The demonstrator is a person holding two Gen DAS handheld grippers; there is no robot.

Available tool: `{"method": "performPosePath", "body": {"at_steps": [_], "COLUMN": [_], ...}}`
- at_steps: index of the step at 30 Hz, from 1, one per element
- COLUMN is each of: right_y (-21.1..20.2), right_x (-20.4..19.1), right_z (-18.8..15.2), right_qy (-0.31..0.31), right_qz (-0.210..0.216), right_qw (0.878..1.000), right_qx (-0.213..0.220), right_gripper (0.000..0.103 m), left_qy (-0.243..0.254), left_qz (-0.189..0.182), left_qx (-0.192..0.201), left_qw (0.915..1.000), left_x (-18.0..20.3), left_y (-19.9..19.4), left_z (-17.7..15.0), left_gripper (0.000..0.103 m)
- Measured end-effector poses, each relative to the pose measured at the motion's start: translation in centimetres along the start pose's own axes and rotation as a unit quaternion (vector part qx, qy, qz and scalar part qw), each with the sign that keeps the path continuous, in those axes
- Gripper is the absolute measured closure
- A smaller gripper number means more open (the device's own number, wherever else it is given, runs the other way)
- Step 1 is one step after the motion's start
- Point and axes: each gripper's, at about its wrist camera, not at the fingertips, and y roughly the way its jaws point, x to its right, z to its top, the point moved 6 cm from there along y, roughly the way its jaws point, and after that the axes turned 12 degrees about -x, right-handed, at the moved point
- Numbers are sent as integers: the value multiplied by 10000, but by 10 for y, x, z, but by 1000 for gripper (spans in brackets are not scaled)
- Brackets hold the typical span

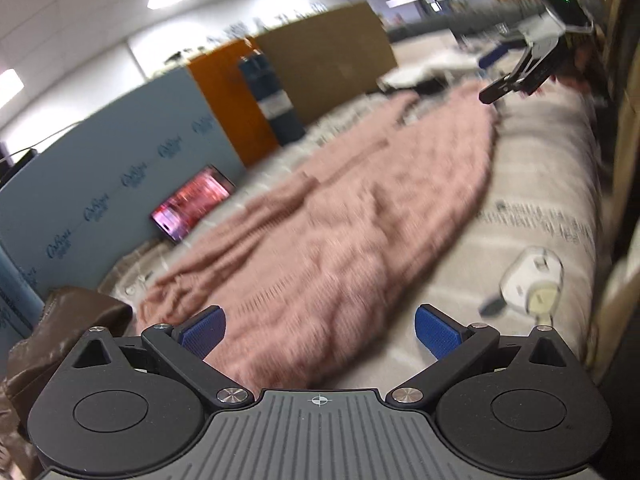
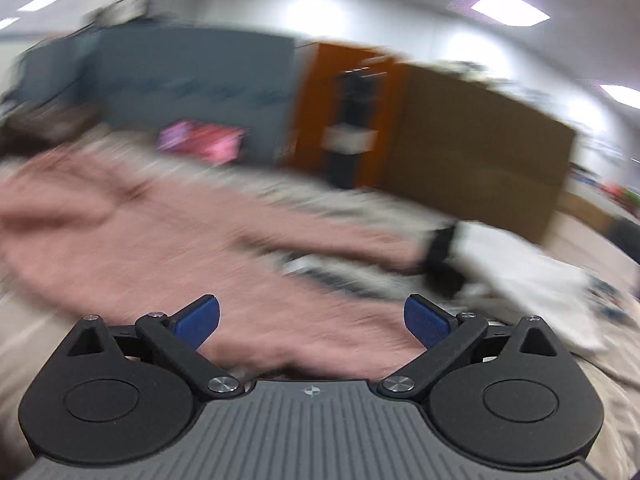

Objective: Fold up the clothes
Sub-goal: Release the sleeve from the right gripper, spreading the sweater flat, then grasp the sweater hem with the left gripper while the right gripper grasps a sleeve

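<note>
From the left wrist view we see a pink knitted garment (image 1: 340,216) spread long and fairly flat across a pale, printed cover (image 1: 548,184) – the knit looks soft and ribbed, with shallow wrinkles along its far side. Our left gripper (image 1: 319,330) hangs over the near end of it, its blue ridged pads (image 1: 202,332) spread wide with only fabric showing below them and nothing pinched. To the right of the garment lies a small white plastic device (image 1: 532,284), apart from the knit. At lower left a glossy brown crumpled thing (image 1: 60,320) sits just beside the garment's corner. Beyond the cover lies a phone (image 1: 192,208) with a lit pinkish screen, against a grey-blue board (image 1: 120,168); an orange panel (image 1: 232,96) and a brown cardboard sheet (image 1: 324,52) stand further along. The right gripper (image 1: 516,80) shows at the garment's far end (too blurred there to read its jaws).

From the right wrist view everything is smeared by motion. The pink garment (image 2: 180,248) runs away to the left under our right gripper (image 2: 312,320), whose blue pads (image 2: 428,326) stand wide apart – nothing is between them. To the right lies white cloth (image 2: 520,264) with something dark (image 2: 440,248) against it, which we cannot make out. The orange panel (image 2: 312,112) and cardboard sheet (image 2: 480,140) stand behind.
</note>
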Motion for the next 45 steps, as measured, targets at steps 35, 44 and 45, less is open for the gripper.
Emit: {"method": "performPosePath", "body": {"at_steps": [35, 44, 45], "right_y": [52, 116, 122], "right_x": [41, 62, 63], "right_z": [67, 111, 111], "right_qy": [68, -61, -65], "right_qz": [733, 926, 898], "right_qw": [9931, 9945, 9951], "right_qx": [909, 479, 399], "right_gripper": [91, 87, 81], "left_qy": [-2178, -3211, -3334], "left_qz": [872, 734, 746], "left_qx": [601, 389, 370], "left_qw": [9702, 9434, 9391], "left_x": [-85, -141, -144], "left_y": [22, 65, 69], "left_z": [14, 21, 20], "left_gripper": [72, 65, 55]}}
